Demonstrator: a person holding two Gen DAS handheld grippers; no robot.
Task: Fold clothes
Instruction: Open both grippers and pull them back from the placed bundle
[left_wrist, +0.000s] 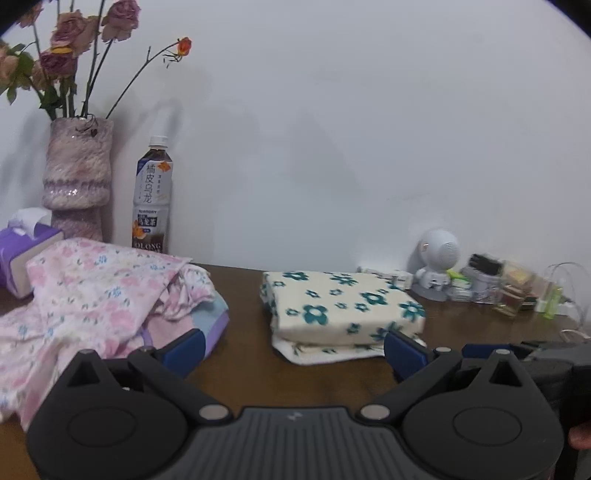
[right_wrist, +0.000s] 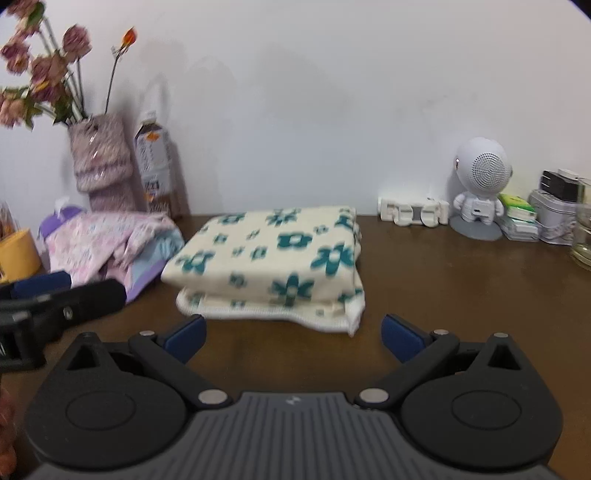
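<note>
— How do the claws stand?
— The left claw and the right claw both gape wide, holding nothing.
— And the clothes?
— The folded cream garment lies on the tabletop just ahead of both; the pink floral heap sits left of it.

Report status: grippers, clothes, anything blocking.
Left gripper and right gripper open, empty. Cream flowered garment folded on table. Pink floral clothes unfolded, heaped left. Nothing blocking.
</note>
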